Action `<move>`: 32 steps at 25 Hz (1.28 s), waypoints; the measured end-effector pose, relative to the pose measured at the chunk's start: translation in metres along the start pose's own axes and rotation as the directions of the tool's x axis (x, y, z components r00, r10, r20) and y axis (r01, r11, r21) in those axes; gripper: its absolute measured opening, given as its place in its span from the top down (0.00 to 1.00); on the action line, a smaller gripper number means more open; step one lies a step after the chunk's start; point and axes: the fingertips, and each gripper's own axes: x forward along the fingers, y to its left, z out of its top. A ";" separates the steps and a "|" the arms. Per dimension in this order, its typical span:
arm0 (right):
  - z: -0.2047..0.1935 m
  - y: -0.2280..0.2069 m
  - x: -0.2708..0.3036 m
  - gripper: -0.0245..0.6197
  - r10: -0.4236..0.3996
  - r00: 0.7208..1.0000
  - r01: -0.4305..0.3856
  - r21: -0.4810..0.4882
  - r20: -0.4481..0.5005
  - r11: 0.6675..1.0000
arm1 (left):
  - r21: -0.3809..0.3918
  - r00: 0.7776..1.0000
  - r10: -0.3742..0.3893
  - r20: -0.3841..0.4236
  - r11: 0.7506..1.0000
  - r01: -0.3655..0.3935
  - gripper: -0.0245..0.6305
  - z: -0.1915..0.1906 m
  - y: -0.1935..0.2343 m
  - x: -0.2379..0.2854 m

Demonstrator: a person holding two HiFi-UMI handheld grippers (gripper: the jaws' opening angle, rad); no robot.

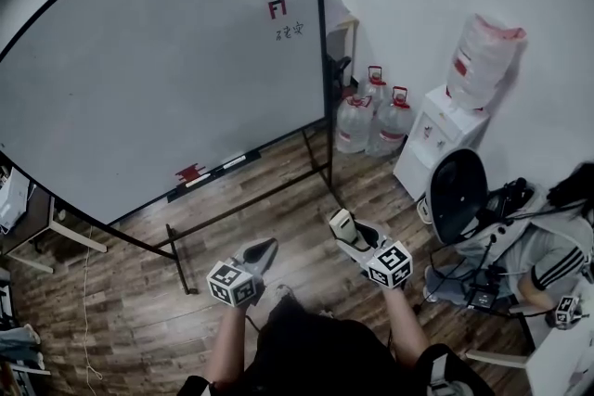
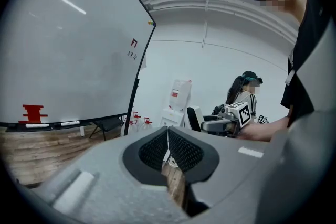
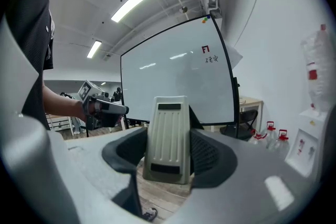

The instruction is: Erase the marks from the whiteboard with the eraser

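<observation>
Right gripper (image 1: 345,227): low at the bottom of the head view, fingers pinching the eraser (image 3: 167,136) by its two long sides, ribbed back facing the gripper's camera.
Left gripper (image 1: 264,249): beside it, fingers pressed together with nothing between them.
Whiteboard (image 1: 167,60): upright on its stand and well apart from both grippers. As I read it, no wiping has begun.
Marks: a red sign (image 1: 277,9) with a black scribble (image 1: 290,33) just below it, close to the board's upper right corner.
Red shape (image 2: 32,113): sits at the board's bottom edge, above the tray. I can't tell whether it is drawn on or something resting there.
Step in hand: carry the eraser up to that upper right corner.
How I'd do it: turn the wrist so the hidden underside, which I take to be the felt, meets the board flat. Press evenly and wipe in short overlapping strokes across both marks, and keep the pinch firm so the eraser doesn't twist.
Edges: the marks lie near the right frame, so I'd stroke inward from it.
Floor room: open wood between me and the board, but the stand's foot (image 1: 176,260) juts toward me.
Right side: water jugs (image 1: 371,121), a dispenser (image 1: 436,139) and a chair (image 1: 459,195) crowd that flank, so I'd approach from the left.
</observation>
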 end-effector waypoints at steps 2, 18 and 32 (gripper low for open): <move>0.000 -0.002 0.004 0.56 0.004 1.000 -0.004 0.008 0.000 1.000 | -0.007 1.000 0.008 -0.004 1.000 -0.008 0.94 -0.001 0.004 -0.001; 0.012 -0.045 0.059 0.56 -0.004 1.000 0.005 0.030 -0.017 1.000 | -0.021 1.000 -0.007 -0.005 1.000 0.007 0.94 0.019 0.066 0.039; 0.025 -0.100 0.117 0.56 -0.076 0.997 0.077 0.056 -0.016 0.995 | -0.028 0.997 -0.071 -0.042 0.997 0.070 0.94 0.040 0.140 0.096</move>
